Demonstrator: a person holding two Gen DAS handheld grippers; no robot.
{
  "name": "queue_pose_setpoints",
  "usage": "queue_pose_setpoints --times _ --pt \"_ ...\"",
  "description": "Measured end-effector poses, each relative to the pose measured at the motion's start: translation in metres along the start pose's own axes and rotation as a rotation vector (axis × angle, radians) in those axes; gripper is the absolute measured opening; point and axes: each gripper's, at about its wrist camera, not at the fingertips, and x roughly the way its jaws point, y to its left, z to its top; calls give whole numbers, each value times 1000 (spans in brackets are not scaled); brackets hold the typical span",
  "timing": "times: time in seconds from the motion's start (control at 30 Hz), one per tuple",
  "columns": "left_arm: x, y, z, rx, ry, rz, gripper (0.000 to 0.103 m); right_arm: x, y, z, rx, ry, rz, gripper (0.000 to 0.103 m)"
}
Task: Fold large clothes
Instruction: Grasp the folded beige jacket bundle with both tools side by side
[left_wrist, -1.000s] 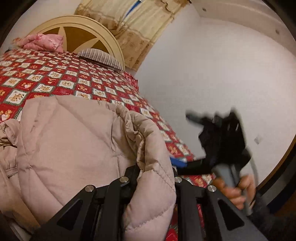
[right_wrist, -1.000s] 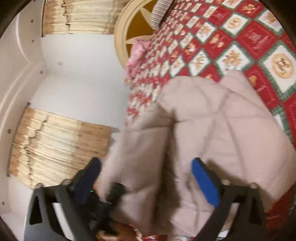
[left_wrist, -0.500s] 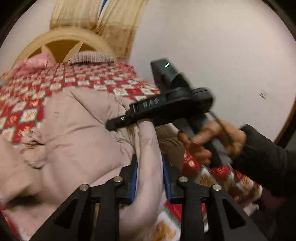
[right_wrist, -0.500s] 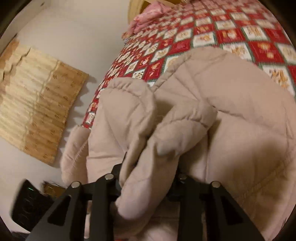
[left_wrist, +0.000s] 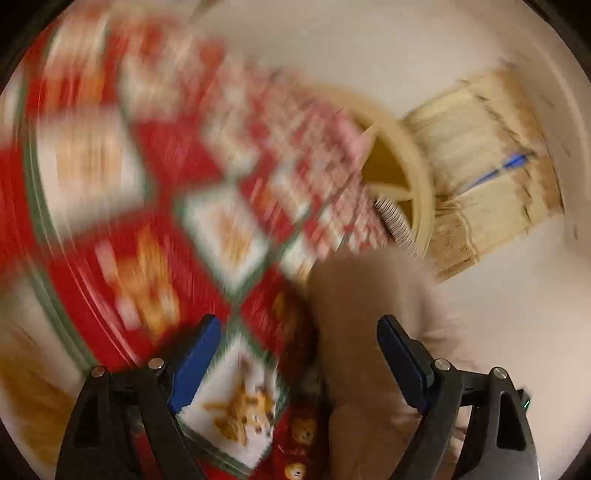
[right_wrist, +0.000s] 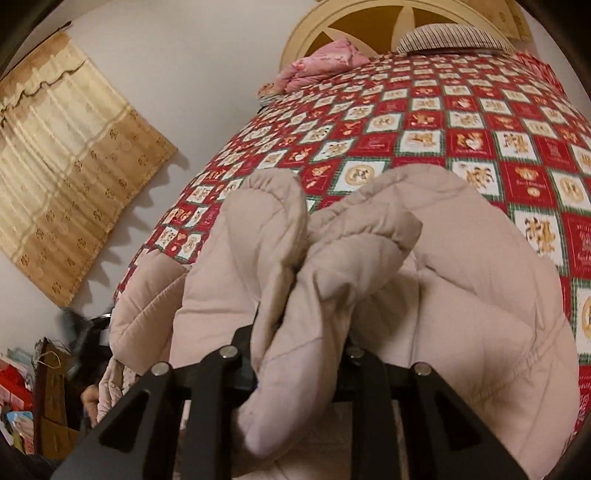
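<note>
Quilted beige coat (left_wrist: 354, 332), puffy and soft, looks light but bulky; likely springs back from folds.

Left view, blurred: left gripper (left_wrist: 295, 354) jaws opening wide, coat fold between them near the right pad, not pinched. Red bedspread (left_wrist: 147, 258) beneath.

Right view: right gripper (right_wrist: 299, 354) jaws closing on a bunched coat fold. Coat lies near on bedspread. Best hold: stitched edges.

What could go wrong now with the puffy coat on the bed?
1. The right gripper pinches only a bunched fold of the coat, its jaws closing; the slippery padding might slide out.
2. The left gripper is opening, pads clear of the fabric, so that side may flop and undo the fold.
3. The coat lies near the bed edge and might slide off.
</note>
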Motion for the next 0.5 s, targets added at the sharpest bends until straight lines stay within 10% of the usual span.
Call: queue_pose_setpoints --times 0.1,0.23,0.5 --pt "23 -49 -26 279 -34 53 87 7 7 7 -38 16 -6 25" --pt "59 -85 -40 195 52 -168 86 10 15 20 -96 40 -14 25" --pt "91 -210 -70 405 110 -364 86 -11 -28 59 -130 48 -38 25"
